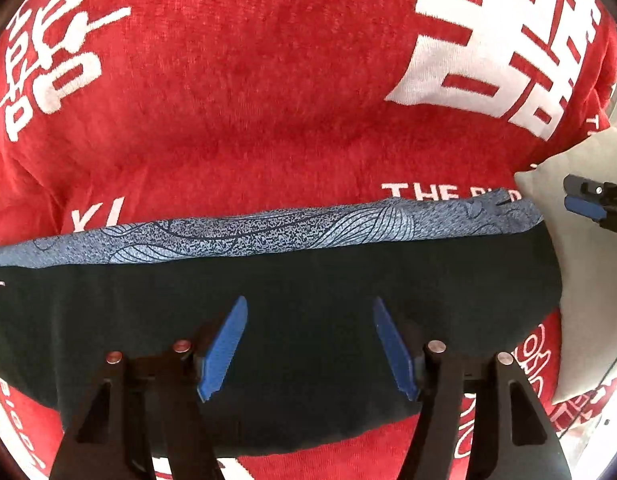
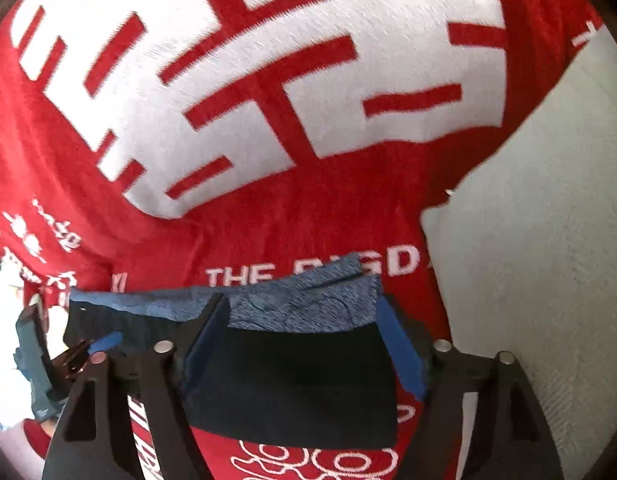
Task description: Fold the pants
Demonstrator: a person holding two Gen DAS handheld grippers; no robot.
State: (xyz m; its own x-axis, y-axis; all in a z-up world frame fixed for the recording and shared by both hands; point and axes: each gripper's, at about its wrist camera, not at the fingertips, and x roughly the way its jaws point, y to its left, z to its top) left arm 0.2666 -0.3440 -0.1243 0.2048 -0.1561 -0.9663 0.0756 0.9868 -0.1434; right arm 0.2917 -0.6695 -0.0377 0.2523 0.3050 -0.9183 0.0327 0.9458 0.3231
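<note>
The pants (image 1: 292, 320) are dark navy with a blue patterned band (image 1: 268, 232) along the far edge. They lie folded flat on a red blanket. My left gripper (image 1: 308, 312) hovers over the dark cloth, fingers wide apart and empty. In the right wrist view the pants (image 2: 292, 384) sit between my right gripper's (image 2: 298, 308) spread fingers, with the patterned band (image 2: 308, 304) at the tips; the fingers hold nothing. The right gripper also shows at the right edge of the left wrist view (image 1: 596, 204), and the left one at the left of the right wrist view (image 2: 104, 342).
A red blanket (image 1: 248, 100) with large white lettering covers the surface. A white pillow or cushion (image 2: 548, 240) lies to the right of the pants; it also shows in the left wrist view (image 1: 588, 280).
</note>
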